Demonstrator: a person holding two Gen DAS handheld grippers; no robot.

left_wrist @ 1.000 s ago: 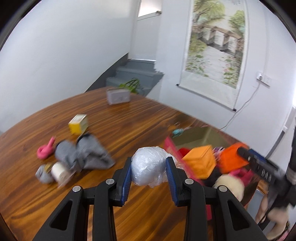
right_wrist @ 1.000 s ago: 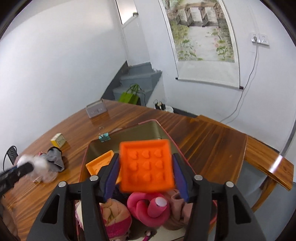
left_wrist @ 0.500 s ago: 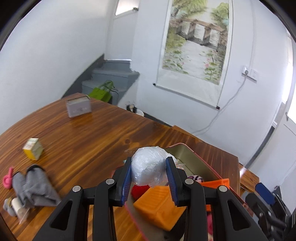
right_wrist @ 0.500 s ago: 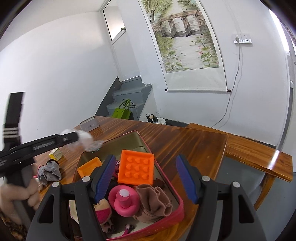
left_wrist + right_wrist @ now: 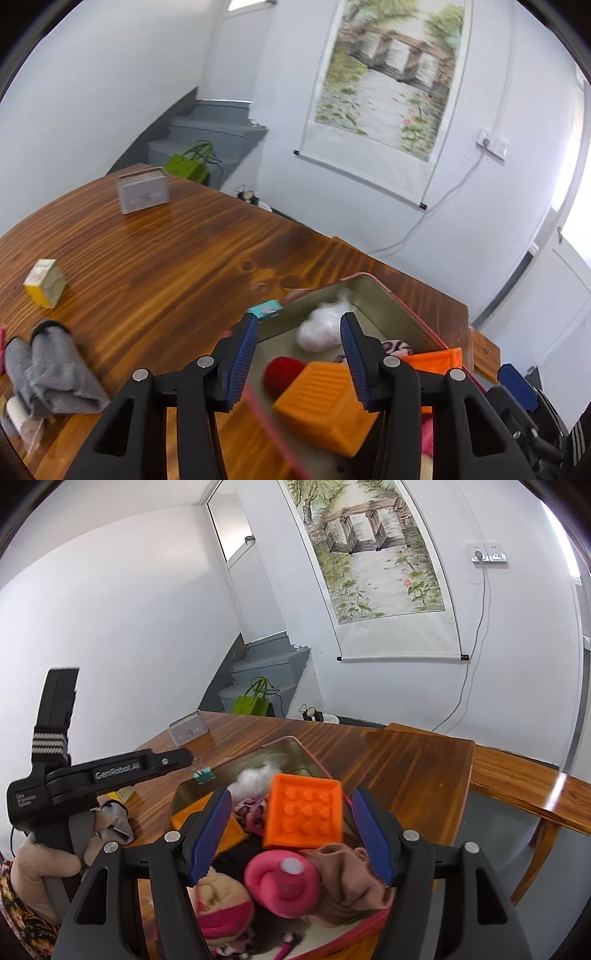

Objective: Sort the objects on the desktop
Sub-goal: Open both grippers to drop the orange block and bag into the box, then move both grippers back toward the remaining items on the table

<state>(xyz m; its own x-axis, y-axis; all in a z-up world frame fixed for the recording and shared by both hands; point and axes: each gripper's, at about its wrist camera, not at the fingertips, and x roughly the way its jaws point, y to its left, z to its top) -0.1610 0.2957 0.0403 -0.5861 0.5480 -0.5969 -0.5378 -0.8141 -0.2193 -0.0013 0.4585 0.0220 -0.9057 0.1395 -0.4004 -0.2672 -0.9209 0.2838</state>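
A pink-rimmed metal tin (image 5: 384, 299) stands on the wooden table and holds several items. A white plastic-wrapped ball (image 5: 321, 326) lies loose in its far end; it also shows in the right wrist view (image 5: 255, 775). My left gripper (image 5: 299, 354) is open and empty just above the tin's near-left rim. My right gripper (image 5: 291, 830) is open and empty above the tin (image 5: 295, 744), over an orange heart-pattern mould (image 5: 304, 816). An orange block (image 5: 325, 402), a red ball (image 5: 284, 371), a pink toy (image 5: 282, 882) and a tan cloth (image 5: 351, 878) fill the tin.
On the table to the left lie a grey cloth (image 5: 48, 369), a yellow box (image 5: 46, 282), a grey tin (image 5: 142, 190) and a teal binder clip (image 5: 264, 308). A bench (image 5: 524, 775) stands to the right of the table.
My left gripper opened and let the white ball go into the tin. My right gripper had earlier let the orange mould go into the tin and stays open above it.
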